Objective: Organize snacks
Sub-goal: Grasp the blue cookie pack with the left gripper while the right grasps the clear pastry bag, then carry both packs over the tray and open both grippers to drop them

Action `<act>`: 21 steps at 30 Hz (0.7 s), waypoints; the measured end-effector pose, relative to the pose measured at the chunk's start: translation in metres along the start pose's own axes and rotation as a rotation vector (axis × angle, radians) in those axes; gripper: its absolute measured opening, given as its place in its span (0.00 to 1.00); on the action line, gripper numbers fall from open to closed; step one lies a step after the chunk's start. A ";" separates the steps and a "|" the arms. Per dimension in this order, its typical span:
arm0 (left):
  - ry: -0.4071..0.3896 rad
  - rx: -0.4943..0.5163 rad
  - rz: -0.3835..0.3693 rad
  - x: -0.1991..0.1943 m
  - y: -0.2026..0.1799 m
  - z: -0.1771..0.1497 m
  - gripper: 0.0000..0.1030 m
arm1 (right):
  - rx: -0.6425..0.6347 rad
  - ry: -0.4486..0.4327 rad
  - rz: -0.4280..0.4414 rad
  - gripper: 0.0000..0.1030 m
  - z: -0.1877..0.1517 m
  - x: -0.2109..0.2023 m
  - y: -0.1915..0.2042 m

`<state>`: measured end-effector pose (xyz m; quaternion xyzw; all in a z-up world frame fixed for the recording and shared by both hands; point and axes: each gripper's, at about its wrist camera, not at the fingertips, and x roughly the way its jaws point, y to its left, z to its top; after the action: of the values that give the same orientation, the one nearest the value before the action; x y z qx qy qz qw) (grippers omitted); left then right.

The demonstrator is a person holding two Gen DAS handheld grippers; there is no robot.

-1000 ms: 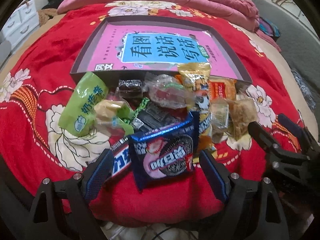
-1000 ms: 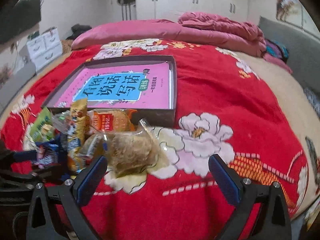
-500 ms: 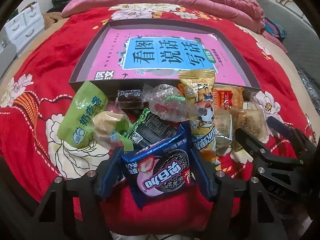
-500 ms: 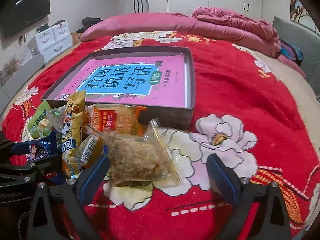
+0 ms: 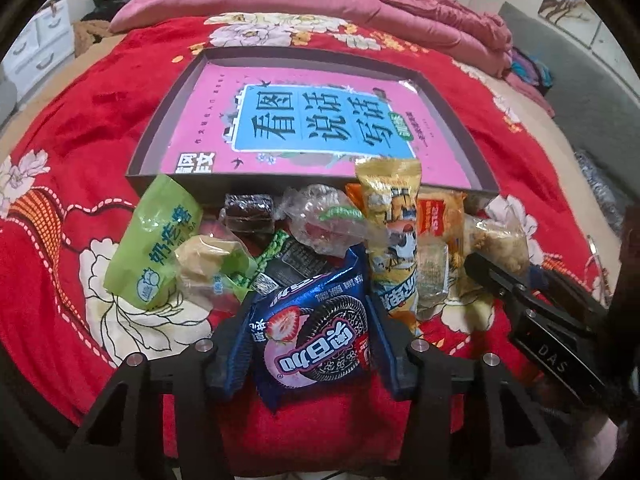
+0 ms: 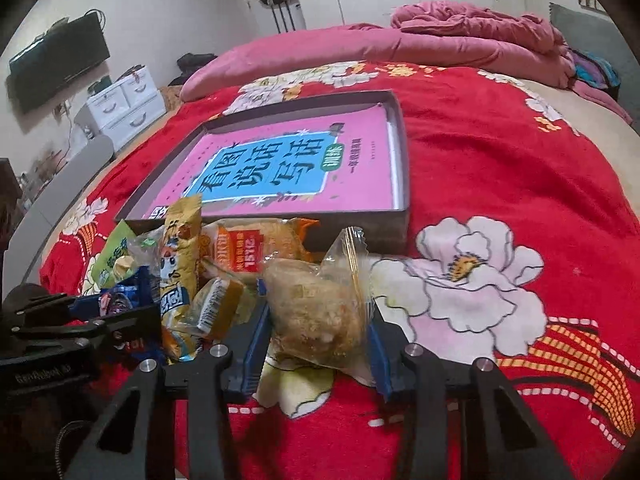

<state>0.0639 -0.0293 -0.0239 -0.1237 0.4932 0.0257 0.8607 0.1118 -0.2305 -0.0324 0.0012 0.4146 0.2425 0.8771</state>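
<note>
A pile of wrapped snacks lies on the red bedspread in front of a shallow dark box (image 5: 154, 130) that holds a pink book (image 5: 320, 120). My left gripper (image 5: 308, 332) is shut on a blue cookie packet (image 5: 316, 336) at the near edge of the pile. My right gripper (image 6: 318, 332) is shut on a clear bag with a brown crumbly snack (image 6: 316, 304) at the pile's right end. In the left wrist view the right gripper (image 5: 516, 292) shows at the right, by the same bag (image 5: 500, 240).
A green packet (image 5: 160, 240), a yellow tall packet (image 5: 394, 232), an orange packet (image 5: 438, 216) and several small wrapped sweets lie in the pile. The box also shows in the right wrist view (image 6: 400, 152). Pink bedding (image 6: 460, 40) lies at the far end.
Both grippers have moved forward and closed: the left on the blue cookie packet, the right on the clear bag of brown snack. Both were wide open a second ago.
</note>
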 end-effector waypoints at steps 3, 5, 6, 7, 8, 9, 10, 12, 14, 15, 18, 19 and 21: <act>-0.022 -0.012 -0.025 -0.008 0.006 0.003 0.51 | 0.035 -0.025 -0.002 0.42 0.001 -0.008 -0.007; -0.039 -0.018 -0.042 -0.015 0.008 0.006 0.51 | 0.060 -0.042 -0.003 0.42 0.003 -0.013 -0.012; -0.050 -0.020 -0.048 -0.019 0.010 0.008 0.51 | 0.070 -0.049 -0.003 0.42 0.004 -0.015 -0.015; -0.060 -0.020 -0.049 -0.022 0.011 0.009 0.51 | 0.081 -0.057 -0.004 0.42 0.005 -0.018 -0.017; -0.070 -0.021 -0.052 -0.025 0.011 0.010 0.51 | 0.087 -0.063 -0.006 0.42 0.007 -0.020 -0.019; -0.082 -0.025 -0.055 -0.029 0.013 0.013 0.51 | 0.095 -0.070 -0.008 0.42 0.008 -0.022 -0.020; -0.093 -0.029 -0.055 -0.031 0.016 0.016 0.51 | 0.098 -0.075 -0.011 0.42 0.010 -0.024 -0.021; -0.115 -0.041 -0.061 -0.037 0.021 0.021 0.51 | 0.096 -0.090 -0.017 0.42 0.014 -0.029 -0.020; -0.138 -0.058 -0.057 -0.041 0.030 0.029 0.51 | 0.094 -0.107 -0.015 0.42 0.019 -0.033 -0.019; -0.147 -0.068 -0.058 -0.043 0.035 0.032 0.51 | 0.093 -0.113 -0.011 0.42 0.022 -0.035 -0.018; -0.169 -0.089 -0.061 -0.045 0.051 0.043 0.51 | 0.087 -0.127 -0.007 0.42 0.029 -0.037 -0.014; -0.174 -0.100 -0.061 -0.045 0.057 0.047 0.52 | 0.084 -0.131 -0.006 0.42 0.032 -0.038 -0.012; -0.183 -0.112 -0.057 -0.045 0.066 0.053 0.52 | 0.082 -0.135 -0.001 0.42 0.036 -0.037 -0.009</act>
<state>0.0743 0.0506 0.0277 -0.1825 0.4068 0.0399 0.8942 0.1222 -0.2472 0.0163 0.0534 0.3643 0.2243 0.9023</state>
